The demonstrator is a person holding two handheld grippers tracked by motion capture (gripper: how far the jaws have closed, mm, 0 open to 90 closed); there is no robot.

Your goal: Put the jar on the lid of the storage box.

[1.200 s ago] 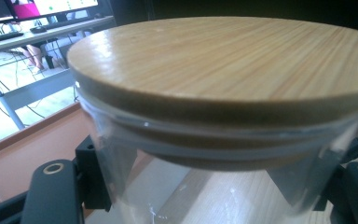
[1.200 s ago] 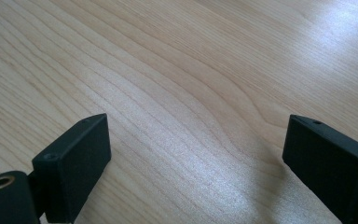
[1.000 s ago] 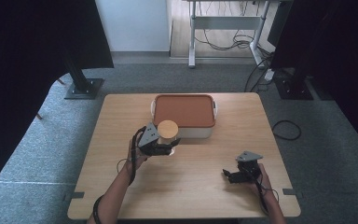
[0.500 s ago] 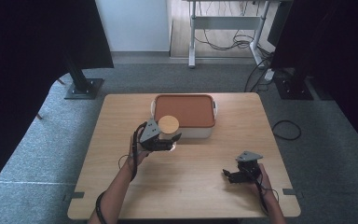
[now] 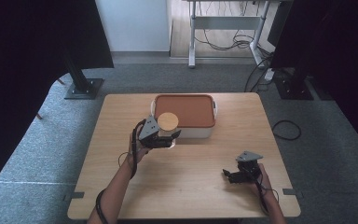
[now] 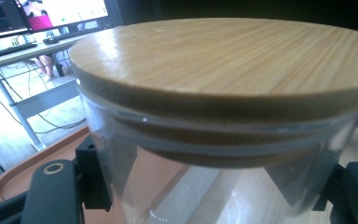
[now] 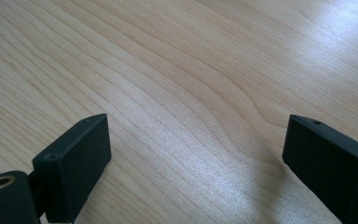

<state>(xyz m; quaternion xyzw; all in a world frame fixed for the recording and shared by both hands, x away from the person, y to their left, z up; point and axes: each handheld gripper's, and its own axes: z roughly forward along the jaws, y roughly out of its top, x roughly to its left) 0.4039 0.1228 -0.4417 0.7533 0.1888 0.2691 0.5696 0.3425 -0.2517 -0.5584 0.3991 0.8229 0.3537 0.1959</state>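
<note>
The left hand-held gripper (image 5: 168, 138) is clamped tight and raised, while the right hand-held gripper (image 5: 229, 176) rests low, jaws apart.

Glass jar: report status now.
Left gripper shut on glass jar, bamboo lid on. Right gripper open over table. Orange-lidded box close behind jar.

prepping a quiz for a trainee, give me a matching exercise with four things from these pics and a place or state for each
Things:
1. jar
2. box
3. left gripper
4. right gripper

Places or states:
A. jaws open over bare table
B. clear glass with a round wooden lid
C. at the far side of the table, flat orange lid on it
D. shut on the jar

Pairs: 1-B, 2-C, 3-D, 4-A
</note>
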